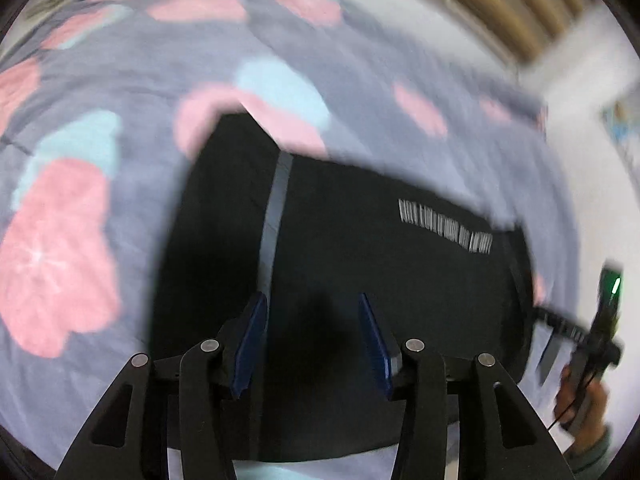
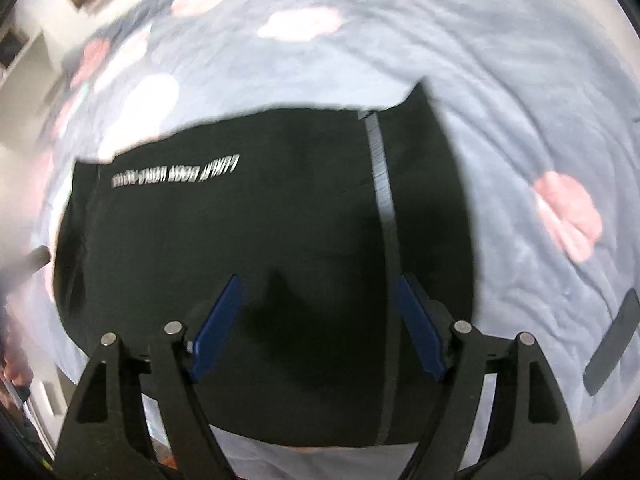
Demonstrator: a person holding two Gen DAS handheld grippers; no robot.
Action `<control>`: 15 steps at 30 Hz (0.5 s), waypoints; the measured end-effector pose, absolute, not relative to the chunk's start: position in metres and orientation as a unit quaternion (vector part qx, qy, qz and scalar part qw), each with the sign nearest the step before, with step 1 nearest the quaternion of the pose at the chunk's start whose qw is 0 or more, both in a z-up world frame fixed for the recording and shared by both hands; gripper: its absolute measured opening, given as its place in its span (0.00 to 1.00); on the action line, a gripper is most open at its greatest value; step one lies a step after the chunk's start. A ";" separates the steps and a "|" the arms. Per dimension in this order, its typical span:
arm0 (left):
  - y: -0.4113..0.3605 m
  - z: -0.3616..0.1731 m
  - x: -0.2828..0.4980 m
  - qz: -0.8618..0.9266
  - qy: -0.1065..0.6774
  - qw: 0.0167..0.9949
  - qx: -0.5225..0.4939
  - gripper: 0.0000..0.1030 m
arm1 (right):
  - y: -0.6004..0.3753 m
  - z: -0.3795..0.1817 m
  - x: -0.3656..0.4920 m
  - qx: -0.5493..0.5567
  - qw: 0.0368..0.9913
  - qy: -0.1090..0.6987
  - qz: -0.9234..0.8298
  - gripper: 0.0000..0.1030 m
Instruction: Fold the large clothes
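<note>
A black garment point(image 1: 360, 280) with a grey stripe point(image 1: 276, 208) and a line of white lettering point(image 1: 444, 224) lies flat on a grey bedspread point(image 1: 120, 100) with pink and pale blue flowers. My left gripper point(image 1: 312, 304) is open and empty above the garment, near the stripe. In the right wrist view the same garment point(image 2: 260, 220) fills the middle, with its stripe point(image 2: 384, 200) and lettering point(image 2: 176, 172). My right gripper point(image 2: 318, 284) is open and empty above it. The right gripper in a hand shows in the left wrist view point(image 1: 592, 340), beside the garment's right edge.
The bedspread point(image 2: 520, 100) spreads all around the garment. A white wall point(image 1: 580, 60) and wooden slats point(image 1: 500, 0) lie beyond the bed. A dark strap-like piece point(image 2: 612, 344) lies on the bedspread at the right. Both views are blurred by motion.
</note>
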State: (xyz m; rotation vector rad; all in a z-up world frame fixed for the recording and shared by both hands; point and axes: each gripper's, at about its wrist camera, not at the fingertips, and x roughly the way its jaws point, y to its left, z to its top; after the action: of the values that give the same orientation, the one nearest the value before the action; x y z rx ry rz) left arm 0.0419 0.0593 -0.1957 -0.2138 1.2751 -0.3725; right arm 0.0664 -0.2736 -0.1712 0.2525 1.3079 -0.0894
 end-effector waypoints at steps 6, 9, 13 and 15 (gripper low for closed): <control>0.024 -0.242 0.023 -0.162 0.612 0.773 -0.035 0.48 | -0.280 -0.224 0.042 0.086 0.762 0.639 -0.061 0.79; 0.028 -0.245 0.028 -0.154 0.618 0.769 -0.051 0.48 | -0.279 -0.228 0.047 0.071 0.762 0.640 -0.071 0.82; 0.032 -0.227 0.028 -0.149 0.614 0.774 -0.044 0.48 | -0.282 -0.222 0.054 0.078 0.757 0.644 -0.080 0.81; 0.033 -0.212 0.025 -0.149 0.605 0.781 -0.038 0.48 | -0.278 -0.204 0.050 0.063 0.760 0.640 -0.095 0.81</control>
State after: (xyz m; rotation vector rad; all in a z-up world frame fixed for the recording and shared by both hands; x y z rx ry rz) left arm 0.0255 0.0325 -0.2118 -0.0831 1.3064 -0.3217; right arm 0.0501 -0.2783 -0.2042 0.1380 1.3927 -0.2061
